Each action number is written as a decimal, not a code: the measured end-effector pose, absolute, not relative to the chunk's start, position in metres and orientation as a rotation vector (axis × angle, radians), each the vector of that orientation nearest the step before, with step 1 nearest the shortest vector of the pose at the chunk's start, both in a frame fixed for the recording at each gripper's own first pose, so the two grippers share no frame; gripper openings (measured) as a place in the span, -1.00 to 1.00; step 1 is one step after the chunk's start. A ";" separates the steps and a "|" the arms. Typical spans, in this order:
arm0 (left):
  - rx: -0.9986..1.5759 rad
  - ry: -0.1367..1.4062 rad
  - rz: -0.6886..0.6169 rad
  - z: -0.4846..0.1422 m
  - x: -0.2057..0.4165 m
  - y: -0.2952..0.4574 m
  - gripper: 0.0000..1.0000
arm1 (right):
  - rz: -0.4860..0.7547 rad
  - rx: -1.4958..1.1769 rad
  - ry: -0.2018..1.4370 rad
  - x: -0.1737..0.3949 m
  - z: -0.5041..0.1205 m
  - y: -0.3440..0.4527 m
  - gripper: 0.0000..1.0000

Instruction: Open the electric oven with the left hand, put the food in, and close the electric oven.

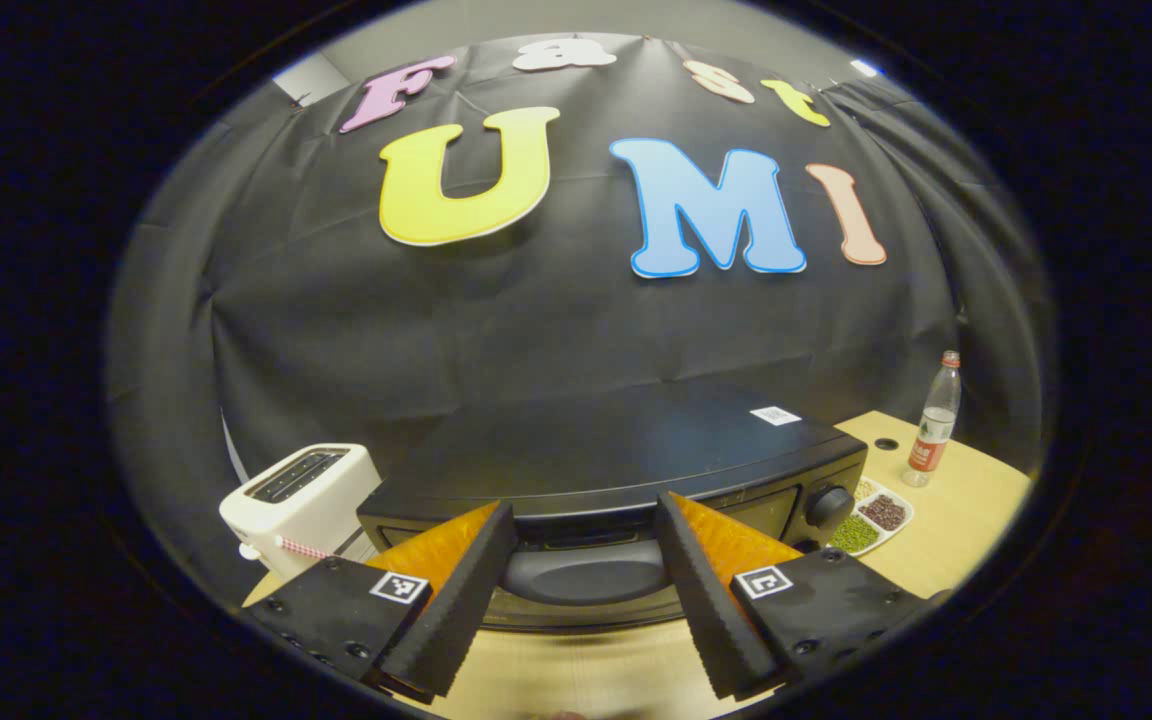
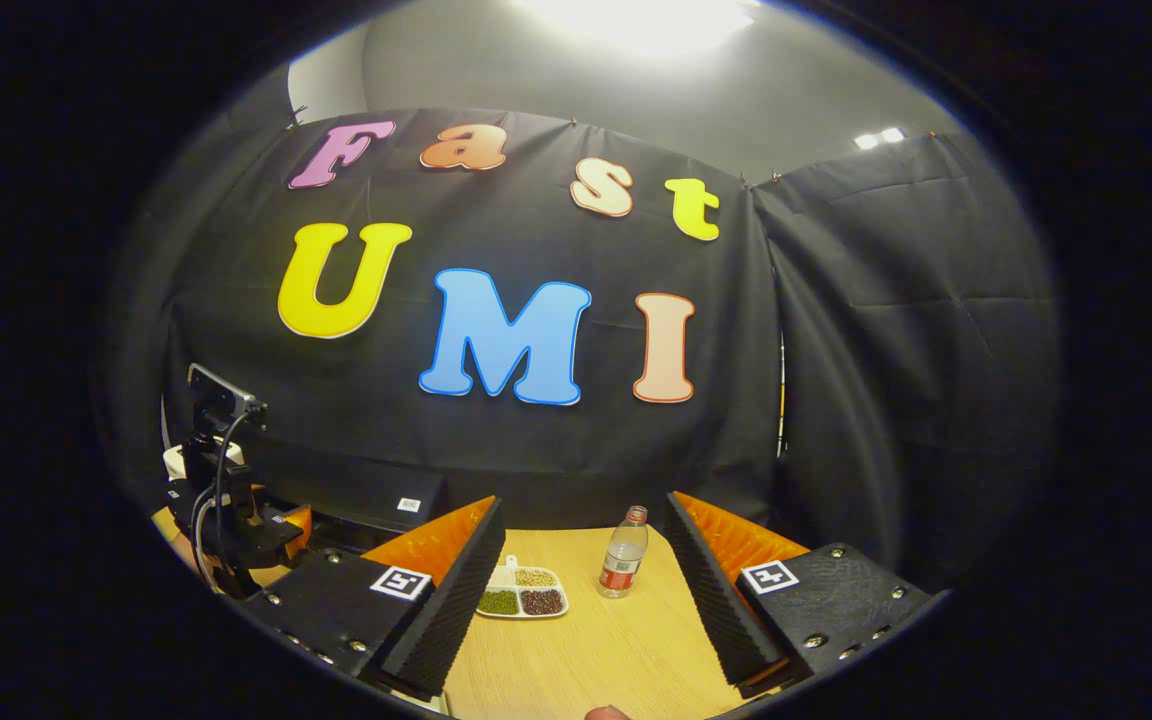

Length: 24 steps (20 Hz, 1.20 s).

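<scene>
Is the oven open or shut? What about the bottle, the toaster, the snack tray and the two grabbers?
Black electric oven: door shut.
Clear plastic bottle with red label: upright, capped.
White toaster: slots empty.
White divided tray: holds beans in three compartments.
Left hand-held gripper: open, at the oven's door handle.
Right hand-held gripper: open, holding nothing.
</scene>
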<state>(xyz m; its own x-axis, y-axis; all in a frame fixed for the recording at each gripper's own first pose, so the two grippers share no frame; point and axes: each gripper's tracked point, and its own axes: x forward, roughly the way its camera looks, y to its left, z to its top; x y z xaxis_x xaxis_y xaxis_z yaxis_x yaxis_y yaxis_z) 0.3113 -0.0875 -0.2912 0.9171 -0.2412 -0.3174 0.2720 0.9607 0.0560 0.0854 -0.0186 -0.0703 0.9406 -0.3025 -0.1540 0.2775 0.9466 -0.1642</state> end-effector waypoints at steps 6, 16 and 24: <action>0.055 0.333 -0.237 -0.294 0.282 -0.079 0.89 | -0.261 -0.161 0.162 0.083 -0.064 -0.014 0.90; 0.110 0.383 -0.215 -0.317 0.213 -0.069 0.82 | -0.188 -0.164 0.150 0.070 -0.059 -0.019 0.89; 0.112 0.495 -0.181 -0.366 0.164 -0.064 0.89 | -0.154 -0.155 0.229 0.049 -0.084 -0.027 0.90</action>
<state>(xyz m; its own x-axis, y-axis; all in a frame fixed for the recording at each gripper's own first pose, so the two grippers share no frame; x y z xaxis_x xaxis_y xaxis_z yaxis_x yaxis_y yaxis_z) 0.1639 -0.0641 -0.3658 0.8643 -0.1450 -0.4816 0.1992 0.9779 0.0630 0.0494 -0.0270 -0.0842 0.9623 -0.1690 -0.2131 0.1339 0.9763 -0.1699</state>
